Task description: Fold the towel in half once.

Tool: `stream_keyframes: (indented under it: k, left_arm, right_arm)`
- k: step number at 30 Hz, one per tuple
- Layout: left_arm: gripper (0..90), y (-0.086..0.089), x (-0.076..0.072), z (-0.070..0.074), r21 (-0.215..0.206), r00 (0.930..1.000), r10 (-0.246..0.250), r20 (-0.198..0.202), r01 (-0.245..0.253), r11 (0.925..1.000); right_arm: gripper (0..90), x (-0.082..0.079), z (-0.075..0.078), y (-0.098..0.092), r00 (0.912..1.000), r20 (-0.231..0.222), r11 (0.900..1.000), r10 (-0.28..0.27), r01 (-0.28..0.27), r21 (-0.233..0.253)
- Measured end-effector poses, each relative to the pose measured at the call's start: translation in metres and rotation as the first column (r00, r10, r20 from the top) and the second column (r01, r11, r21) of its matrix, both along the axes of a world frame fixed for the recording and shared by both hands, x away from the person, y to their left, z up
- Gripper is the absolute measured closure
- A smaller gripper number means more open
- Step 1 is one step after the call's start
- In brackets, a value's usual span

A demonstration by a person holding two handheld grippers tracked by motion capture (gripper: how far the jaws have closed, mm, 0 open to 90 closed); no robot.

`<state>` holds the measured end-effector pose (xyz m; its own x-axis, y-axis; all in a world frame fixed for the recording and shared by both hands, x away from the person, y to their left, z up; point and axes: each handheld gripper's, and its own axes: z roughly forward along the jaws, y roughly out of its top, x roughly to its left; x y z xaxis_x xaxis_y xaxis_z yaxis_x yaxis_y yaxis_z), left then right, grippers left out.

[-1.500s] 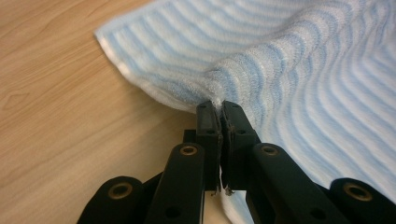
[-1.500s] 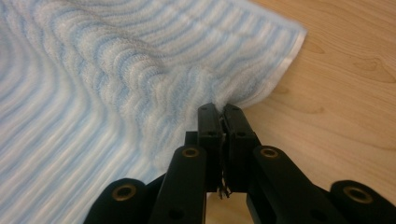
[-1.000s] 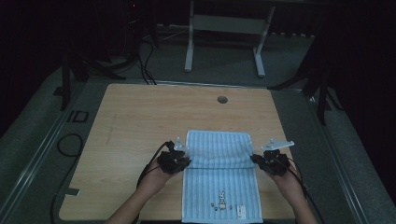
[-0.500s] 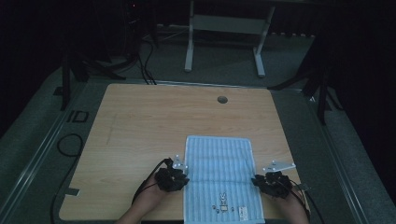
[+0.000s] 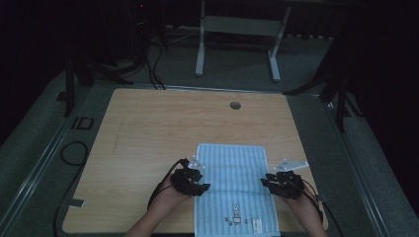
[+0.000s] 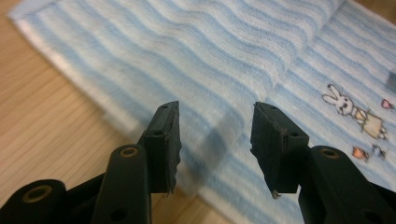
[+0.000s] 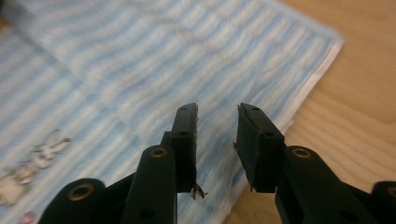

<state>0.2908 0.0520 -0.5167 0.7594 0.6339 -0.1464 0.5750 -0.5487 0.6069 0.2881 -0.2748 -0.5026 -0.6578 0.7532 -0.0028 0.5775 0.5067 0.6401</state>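
- A light blue striped towel (image 5: 233,187) lies flat on the wooden desk (image 5: 148,143), near the desk's front edge and a little right of its middle; its near end reaches that front edge.
- The towel is folded: a doubled upper layer ends at a fold line (image 6: 285,77) across it, and a small rabbit print (image 6: 348,109) sits on the single layer towards the front edge.
- The left tool (image 6: 215,135) hovers at the towel's left edge, its jaws apart with striped cloth showing between them, gripping nothing.
- The right tool (image 7: 217,135) hangs at the towel's right edge, jaws likewise apart and empty.
- A round hole (image 5: 235,105) sits near the desk's far edge.
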Motion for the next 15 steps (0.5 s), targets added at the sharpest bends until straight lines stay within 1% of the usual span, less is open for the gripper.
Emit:
stream_keyframes:
  k: [2,3,5,6,7,8,9,10,11,14,15]
  left_arm:
    - [52.4,-0.005,0.004,-0.006,0.027,0.9999,-0.008,-0.011,0.008,0.9996]
    - [52.5,-0.007,0.006,-0.010,0.040,0.9999,-0.007,-0.015,0.007,0.9992]
    - [53.1,-0.009,0.009,-0.016,0.052,0.9998,-0.004,-0.021,0.005,0.9987]
    - [53.2,-0.009,0.009,-0.018,0.052,0.9998,0.001,-0.022,0.001,0.9986]
    - [53.8,-0.009,0.010,-0.019,0.053,0.9999,0.004,-0.012,-0.003,0.9986]
    - [54.1,-0.008,0.010,-0.020,0.047,0.9999,0.014,-0.004,-0.014,0.9988]
    - [54.5,-0.008,0.010,-0.020,0.047,0.9999,0.014,-0.004,-0.014,0.9988]
    - [55.1,-0.007,0.012,-0.021,0.048,0.9998,0.020,0.008,-0.020,0.9987]
    - [55.1,-0.007,0.012,-0.021,0.045,0.9996,0.027,0.012,-0.028,0.9986]
    - [55.1,-0.004,0.017,-0.021,0.050,0.9995,0.031,0.011,-0.032,0.9982]
    - [55.1,-0.002,0.020,-0.020,0.060,0.9994,0.033,0.010,-0.033,0.9977]
  right_arm:
    - [67.6,0.005,-0.010,0.002,0.9997,-0.023,1.000,-0.004,0.004,-0.011]
    - [67.6,0.008,-0.015,0.003,0.9995,-0.029,1.000,-0.009,0.008,-0.023]
    - [67.7,0.013,-0.025,0.003,0.9985,-0.051,0.998,-0.021,0.018,-0.060]
    - [67.8,0.014,-0.030,0.003,0.9981,-0.055,0.998,-0.025,0.022,-0.059]
    - [68.0,0.016,-0.032,0.002,0.9982,-0.052,0.999,-0.029,0.027,-0.042]
    - [67.9,0.017,-0.033,0.001,0.9978,-0.056,0.999,-0.035,0.034,-0.030]
    - [67.9,0.018,-0.033,0.001,0.9977,-0.058,0.999,-0.035,0.033,-0.028]
    - [67.9,0.020,-0.033,0.002,0.9977,-0.059,0.999,-0.032,0.031,-0.028]
    - [67.9,0.021,-0.033,0.002,0.9978,-0.059,0.999,-0.030,0.028,-0.030]
    - [67.9,0.026,-0.032,0.006,0.9978,-0.058,0.999,-0.032,0.030,-0.039]
    - [67.9,0.027,-0.032,0.008,0.9977,-0.059,0.999,-0.033,0.031,-0.040]
